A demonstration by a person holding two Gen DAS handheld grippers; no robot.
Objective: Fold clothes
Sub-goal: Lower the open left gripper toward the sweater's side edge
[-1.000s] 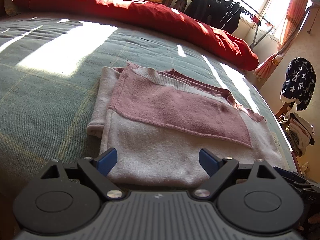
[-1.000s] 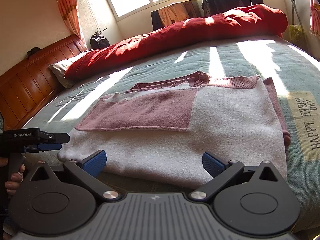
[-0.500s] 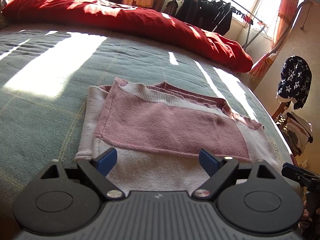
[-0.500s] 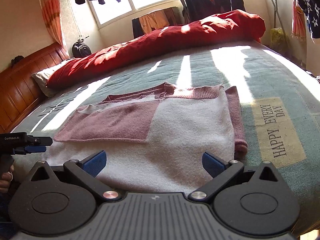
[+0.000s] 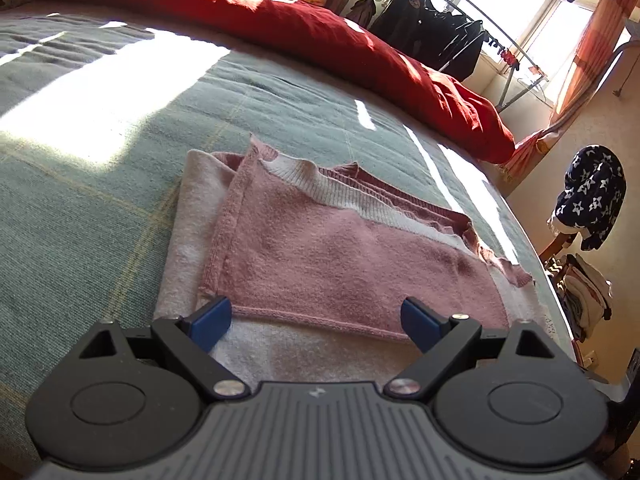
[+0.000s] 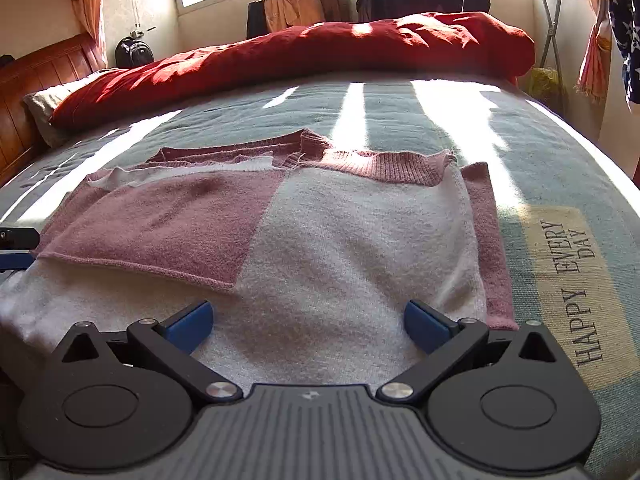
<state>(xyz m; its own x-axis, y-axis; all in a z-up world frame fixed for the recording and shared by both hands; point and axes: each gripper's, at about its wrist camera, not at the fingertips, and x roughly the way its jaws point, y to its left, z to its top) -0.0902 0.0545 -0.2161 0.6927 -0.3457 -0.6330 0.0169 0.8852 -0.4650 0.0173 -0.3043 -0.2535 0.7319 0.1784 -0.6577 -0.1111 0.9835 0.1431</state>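
A pink and white knitted sweater (image 5: 340, 256) (image 6: 320, 240) lies partly folded on the green bedspread (image 5: 100, 208), with a pink sleeve laid across its white body. My left gripper (image 5: 316, 318) hovers open over the sweater's near left edge, nothing between its blue pads. My right gripper (image 6: 310, 326) stands open above the white near part of the sweater, close to its right side, and holds nothing. The tip of the left gripper (image 6: 16, 246) shows at the left edge of the right wrist view.
A rolled red duvet (image 6: 320, 52) lies along the far side of the bed. A wooden headboard (image 6: 36, 80) and a pillow are at the left. A drying rack with dark clothes (image 5: 436, 28) stands by the window. A starred garment (image 5: 592, 192) hangs on a chair at the right.
Both grippers have moved forward over the sweater's near edge, which now lies under their pads. The right view has swung leftwards, centring the sweater. Both stay open.
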